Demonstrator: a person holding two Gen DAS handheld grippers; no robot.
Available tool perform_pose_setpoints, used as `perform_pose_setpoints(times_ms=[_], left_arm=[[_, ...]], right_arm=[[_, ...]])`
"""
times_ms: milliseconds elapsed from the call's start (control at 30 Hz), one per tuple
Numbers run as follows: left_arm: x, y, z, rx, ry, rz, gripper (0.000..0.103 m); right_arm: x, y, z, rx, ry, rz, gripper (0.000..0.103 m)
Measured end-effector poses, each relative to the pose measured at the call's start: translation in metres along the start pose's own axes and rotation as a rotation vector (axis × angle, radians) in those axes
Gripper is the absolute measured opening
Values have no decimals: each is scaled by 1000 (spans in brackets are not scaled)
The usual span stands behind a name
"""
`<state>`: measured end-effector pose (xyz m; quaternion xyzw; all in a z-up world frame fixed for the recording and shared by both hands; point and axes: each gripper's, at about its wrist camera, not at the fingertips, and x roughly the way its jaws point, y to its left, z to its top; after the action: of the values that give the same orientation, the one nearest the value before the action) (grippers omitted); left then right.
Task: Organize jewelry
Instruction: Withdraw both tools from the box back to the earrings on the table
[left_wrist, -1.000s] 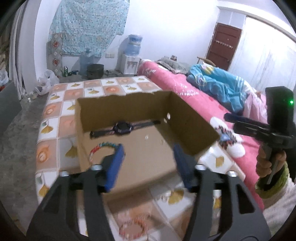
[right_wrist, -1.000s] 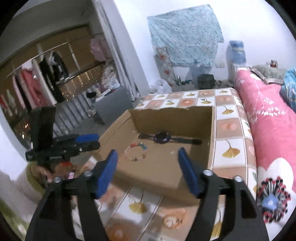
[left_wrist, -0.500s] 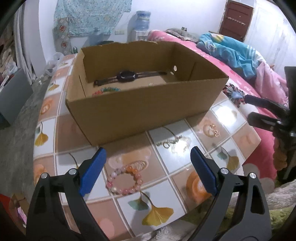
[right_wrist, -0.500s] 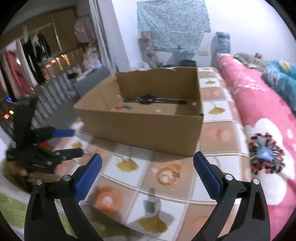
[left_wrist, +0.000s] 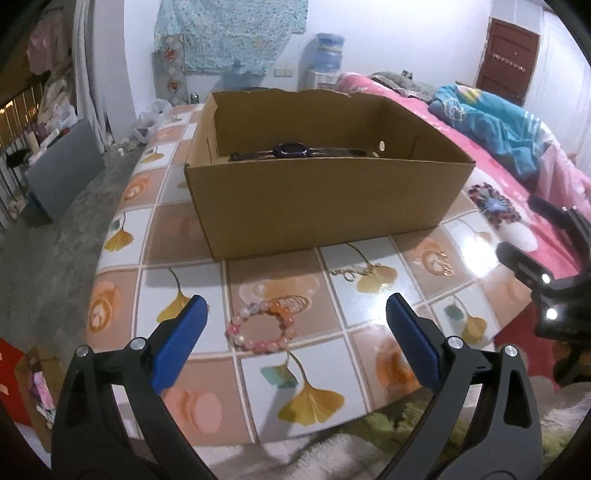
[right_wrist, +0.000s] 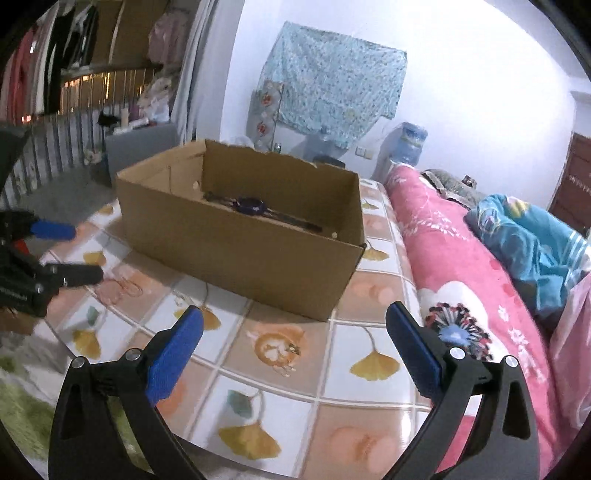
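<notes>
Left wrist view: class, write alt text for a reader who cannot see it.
An open left gripper hovers over a pink bead bracelet on a tiled table. Behind stands a cardboard box holding a watch; a chain and earrings lie nearby.

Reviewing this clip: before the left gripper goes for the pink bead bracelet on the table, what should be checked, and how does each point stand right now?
1. Left gripper open wide enough: ok, jaws spread and empty.
2. Pink bead bracelet within the jaw line: ok, it lies flat on the table between the fingers, slightly left of centre.
3. Nothing else touching the bracelet: ok, the gold chain and gold earrings lie apart from it.
4. Cardboard box open to receive it: ok, top open, watch already inside.
5. Right gripper out of the way: ok, open, empty, off to the right side.
6. Height above the bracelet: cannot tell.
</notes>
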<state>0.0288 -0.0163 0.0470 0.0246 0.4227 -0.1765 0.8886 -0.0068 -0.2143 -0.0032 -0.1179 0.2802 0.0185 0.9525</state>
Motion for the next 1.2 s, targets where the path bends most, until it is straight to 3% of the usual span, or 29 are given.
perform_pose_setpoints(times_ms=[167,300,433,567,700,800,933,1033,1100,1200], left_arm=[[-14,3,-4,-16,-5,-67,94],[-23,8,-5,-19,23,-173,94],[-31,16,-1,-52,1,-192,95],[-25,24,1,-109,-7,-299,95],[-13,29,3,-150,10,-349,95],[5,34,7,-176,51,-269,95],[27,40,8,-180,80,-218,95],[41,36,7,-111,104,-147,95],[47,32,7,-49,103,-99,95],[51,23,6,54,87,-25,95]], right_arm=[[3,5,-1,54,-10,74,96],[8,15,-2,67,-1,146,96],[15,23,1,56,-5,156,96],[23,26,7,103,-8,189,96],[35,21,9,179,30,254,96],[49,17,8,228,88,294,96],[64,19,9,236,123,330,92],[77,27,9,204,171,368,75],[86,34,8,163,205,378,52],[95,44,7,79,234,394,38]])
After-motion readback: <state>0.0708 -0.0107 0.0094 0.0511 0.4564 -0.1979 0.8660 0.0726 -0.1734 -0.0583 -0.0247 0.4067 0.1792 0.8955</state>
